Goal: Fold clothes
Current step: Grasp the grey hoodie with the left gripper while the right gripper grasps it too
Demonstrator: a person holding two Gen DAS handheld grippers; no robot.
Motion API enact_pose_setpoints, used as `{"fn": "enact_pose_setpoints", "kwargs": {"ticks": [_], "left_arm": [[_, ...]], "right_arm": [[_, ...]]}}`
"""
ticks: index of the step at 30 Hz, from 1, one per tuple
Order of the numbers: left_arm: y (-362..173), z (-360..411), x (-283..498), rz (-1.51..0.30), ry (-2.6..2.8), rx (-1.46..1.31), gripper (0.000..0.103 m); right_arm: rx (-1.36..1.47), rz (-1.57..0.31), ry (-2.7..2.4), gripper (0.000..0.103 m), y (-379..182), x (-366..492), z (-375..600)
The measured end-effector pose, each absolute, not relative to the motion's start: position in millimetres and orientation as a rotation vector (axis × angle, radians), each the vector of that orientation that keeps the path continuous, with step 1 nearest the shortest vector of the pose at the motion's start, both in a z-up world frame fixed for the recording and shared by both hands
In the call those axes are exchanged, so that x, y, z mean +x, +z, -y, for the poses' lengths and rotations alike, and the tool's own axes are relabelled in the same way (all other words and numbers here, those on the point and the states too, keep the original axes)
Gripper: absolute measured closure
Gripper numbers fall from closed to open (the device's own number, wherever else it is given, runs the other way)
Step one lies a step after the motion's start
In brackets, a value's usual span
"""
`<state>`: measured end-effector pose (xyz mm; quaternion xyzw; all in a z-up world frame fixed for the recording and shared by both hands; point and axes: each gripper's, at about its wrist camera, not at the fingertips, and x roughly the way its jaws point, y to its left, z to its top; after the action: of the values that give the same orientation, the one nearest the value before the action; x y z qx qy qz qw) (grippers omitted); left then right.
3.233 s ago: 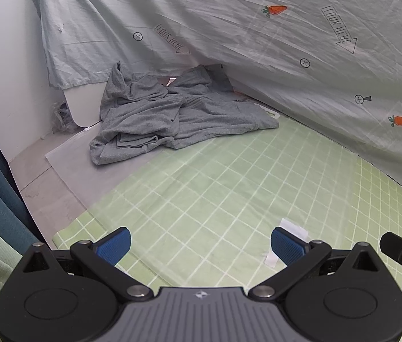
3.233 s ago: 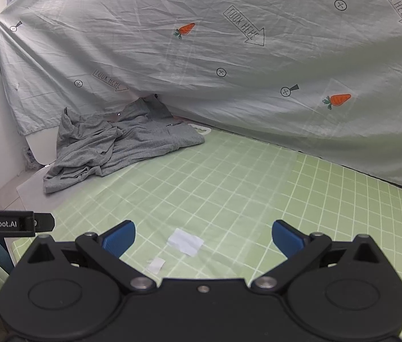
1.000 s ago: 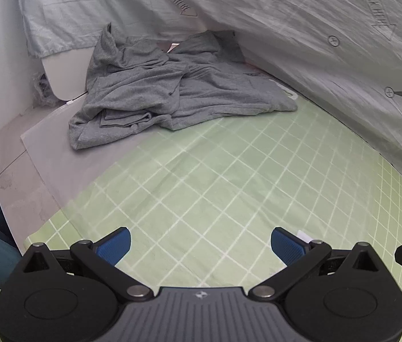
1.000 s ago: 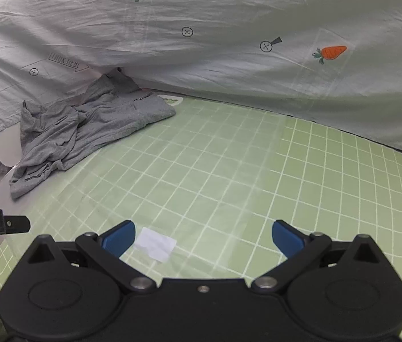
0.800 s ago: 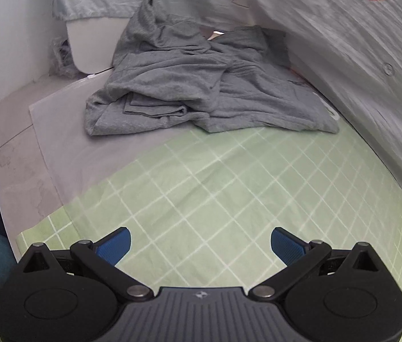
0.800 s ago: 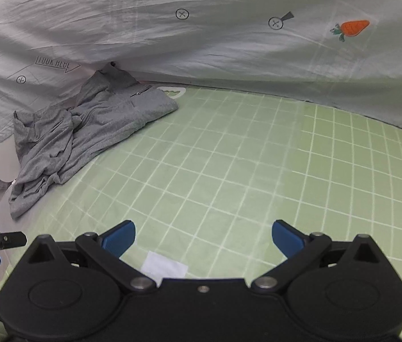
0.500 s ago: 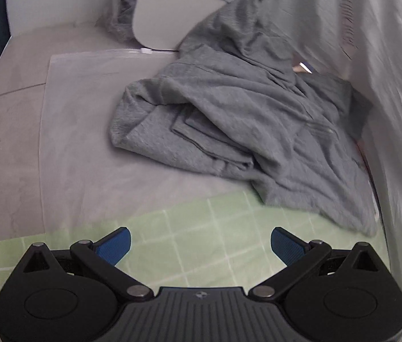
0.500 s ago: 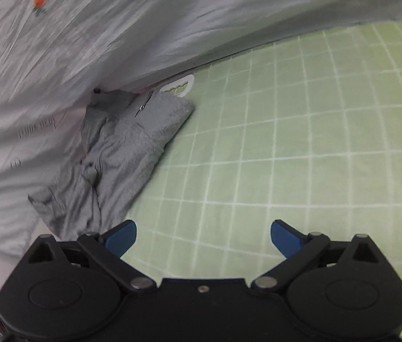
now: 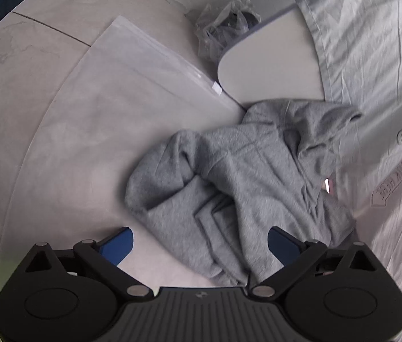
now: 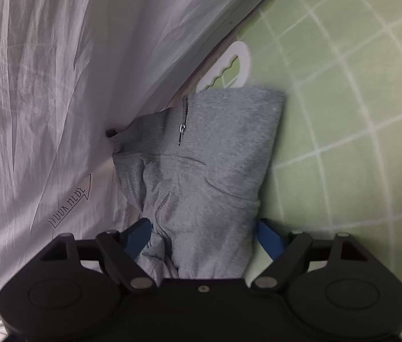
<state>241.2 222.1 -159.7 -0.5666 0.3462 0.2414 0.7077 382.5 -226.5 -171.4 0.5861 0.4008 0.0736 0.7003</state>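
My left gripper hangs over the near edge of the hoodie, its fingers spread wide with nothing between them. My right gripper has its fingers spread too, straddling a bunched part of the grey cloth by the zip without pinching it. The hoodie lies in a rumpled heap, not folded, partly on a clear plastic sheet at the left and partly on the green checked mat at the right, with its far side against the hanging bedsheet. I judge it soft, thick and limp: it will sag and drag, and layers may come up together. Good holds would be a single hem or shoulder edge on each side, well apart, away from the zip.
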Motion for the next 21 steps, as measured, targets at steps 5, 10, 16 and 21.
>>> {"fn": "enact_pose_setpoints", "kwargs": {"ticks": [5, 10, 16, 21], "left_arm": [[-158, -228, 249, -0.757, 0.561, -1.231, 0.039], [-165, -236, 252, -0.752, 0.563, -1.287, 0.091], [-149, -236, 241, -0.649, 0.471, -1.306, 0.095], [-124, -230, 233, -0.606, 0.416, -1.267, 0.096]], "right_arm": [[1.301, -0.892, 0.173, 0.049, -162, 393, 217], [1.297, -0.892, 0.183, 0.090, -152, 403, 208], [1.173, -0.813, 0.361, 0.093, -112, 384, 194], [1.075, -0.751, 0.475, 0.093, -64, 337, 181]]}}
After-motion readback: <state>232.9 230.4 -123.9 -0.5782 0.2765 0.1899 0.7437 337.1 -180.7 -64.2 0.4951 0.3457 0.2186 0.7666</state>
